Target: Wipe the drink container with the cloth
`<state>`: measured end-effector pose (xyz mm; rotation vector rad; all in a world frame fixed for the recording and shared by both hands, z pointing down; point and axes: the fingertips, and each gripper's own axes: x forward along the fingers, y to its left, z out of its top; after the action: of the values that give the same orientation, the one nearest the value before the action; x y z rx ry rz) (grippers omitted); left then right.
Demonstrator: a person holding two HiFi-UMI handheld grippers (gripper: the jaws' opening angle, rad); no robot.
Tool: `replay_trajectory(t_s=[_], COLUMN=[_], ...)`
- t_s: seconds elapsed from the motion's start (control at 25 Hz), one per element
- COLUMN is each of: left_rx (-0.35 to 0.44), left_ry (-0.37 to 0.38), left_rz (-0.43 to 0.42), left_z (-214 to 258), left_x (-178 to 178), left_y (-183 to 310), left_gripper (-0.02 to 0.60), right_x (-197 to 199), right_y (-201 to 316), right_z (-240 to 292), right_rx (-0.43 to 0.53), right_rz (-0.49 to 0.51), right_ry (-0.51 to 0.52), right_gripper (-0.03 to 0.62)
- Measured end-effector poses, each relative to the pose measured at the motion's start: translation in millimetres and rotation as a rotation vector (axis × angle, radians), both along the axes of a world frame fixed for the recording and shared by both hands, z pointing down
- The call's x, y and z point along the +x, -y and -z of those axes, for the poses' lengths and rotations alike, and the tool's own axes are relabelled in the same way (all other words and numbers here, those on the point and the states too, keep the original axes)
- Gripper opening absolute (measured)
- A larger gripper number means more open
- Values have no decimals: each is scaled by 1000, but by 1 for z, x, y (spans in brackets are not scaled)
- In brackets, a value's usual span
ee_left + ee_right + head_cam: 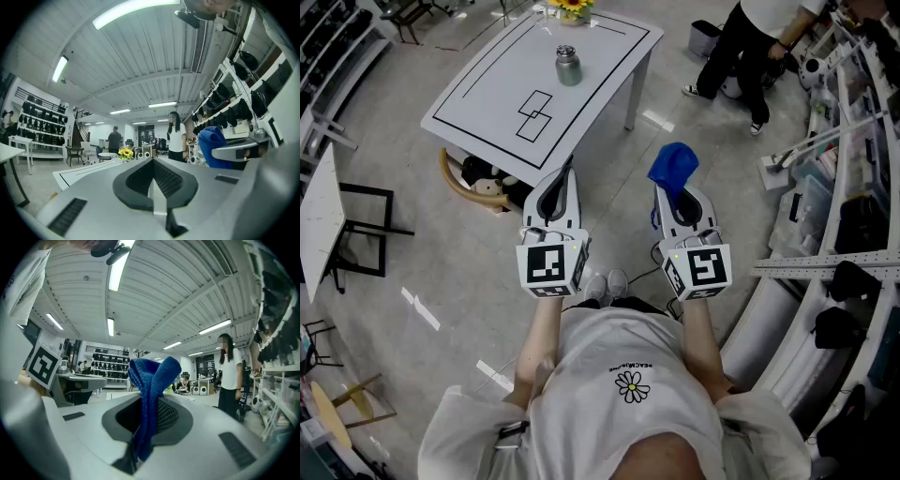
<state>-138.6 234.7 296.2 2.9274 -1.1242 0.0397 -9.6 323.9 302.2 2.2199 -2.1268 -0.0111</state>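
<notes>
Right gripper [681, 208] pinches cloth [673, 167]; left gripper [555, 192] pressed together, empty. Risk: unsteadied drink container [568, 66] ahead could tip under wiping.

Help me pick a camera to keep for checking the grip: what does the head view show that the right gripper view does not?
Only the head view: the drink container plainly, upright on the white table, and the wearer's daisy-print shirt. Only the right gripper view: ceiling lights and, close up, its jaws pinching the blue cloth. Both: that cloth in the right gripper, the left gripper, and a standing bystander.
</notes>
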Motion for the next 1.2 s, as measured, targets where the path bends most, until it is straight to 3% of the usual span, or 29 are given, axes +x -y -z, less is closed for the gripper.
replay_trajectory(t_s=[0.4, 0.72, 1.2], left_rx=[23, 33, 50], left_ry=[1, 17, -1], left_rz=[62, 114, 172], left_z=[4, -2, -9], left_x=[1, 6, 65], left_y=[-9, 22, 157], left_gripper=[-3, -3, -3], right_x=[23, 50, 113], right_y=[-10, 14, 146], right_z=[-6, -11, -26], right_rx=[25, 61, 49], right_rz=[48, 59, 116], right_ry=[31, 86, 57], right_gripper=[41, 41, 41])
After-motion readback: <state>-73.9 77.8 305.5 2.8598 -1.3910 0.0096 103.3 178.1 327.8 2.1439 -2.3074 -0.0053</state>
